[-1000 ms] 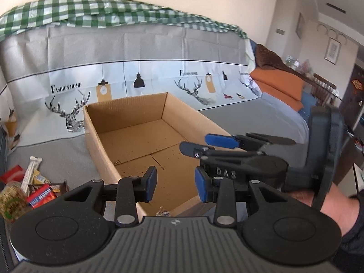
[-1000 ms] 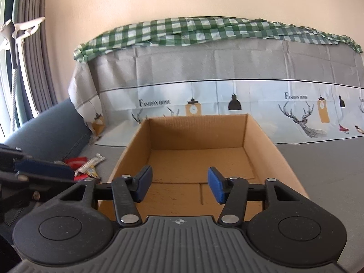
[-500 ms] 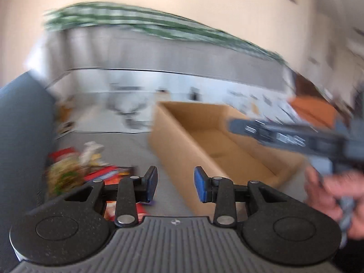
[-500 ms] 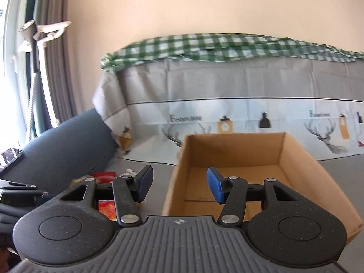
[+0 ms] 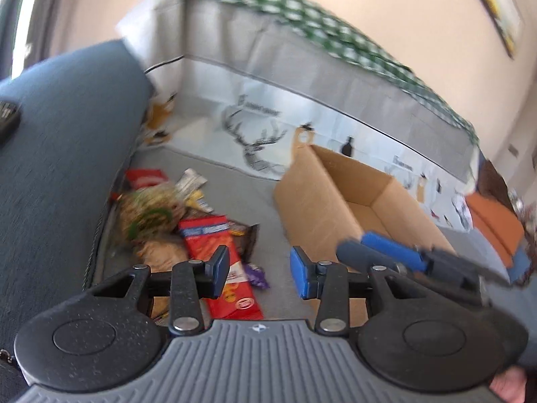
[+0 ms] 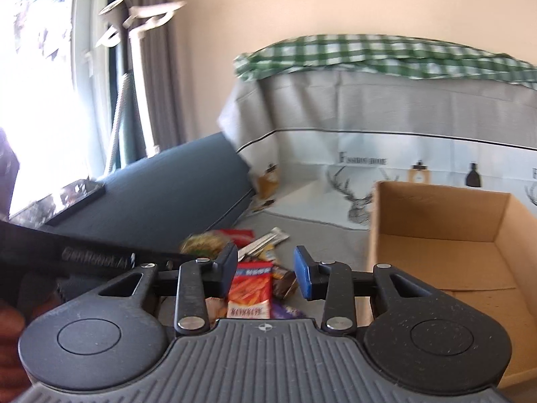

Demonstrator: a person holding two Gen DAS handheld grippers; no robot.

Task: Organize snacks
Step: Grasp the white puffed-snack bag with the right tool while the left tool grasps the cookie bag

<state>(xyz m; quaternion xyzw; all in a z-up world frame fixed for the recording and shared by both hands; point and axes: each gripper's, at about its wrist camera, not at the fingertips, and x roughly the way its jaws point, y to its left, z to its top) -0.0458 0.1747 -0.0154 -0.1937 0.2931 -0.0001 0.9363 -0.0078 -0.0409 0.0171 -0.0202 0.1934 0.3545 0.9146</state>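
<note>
A pile of snack packets lies on the grey sofa seat: a red packet (image 5: pixel 214 245), a round greenish bag (image 5: pixel 147 215) and a white wrapper (image 5: pixel 191 181). The red packet also shows in the right wrist view (image 6: pixel 250 285). An open, empty cardboard box (image 5: pixel 335 198) stands to the right of the pile and also shows in the right wrist view (image 6: pixel 436 235). My left gripper (image 5: pixel 260 273) is open and empty above the pile. My right gripper (image 6: pixel 265 272) is open and empty, facing the pile; it shows in the left wrist view (image 5: pixel 386 252) in front of the box.
A dark blue armrest (image 5: pixel 60 141) rises left of the pile with a dark flat device (image 6: pixel 77 194) on it. A grey deer-print cover (image 5: pixel 268 110) and green checked cloth (image 6: pixel 386 53) drape the backrest. An orange cushion (image 5: pixel 493 221) lies far right.
Both grippers have swung left, from facing the box to facing the snack pile. Both stayed open and empty.
</note>
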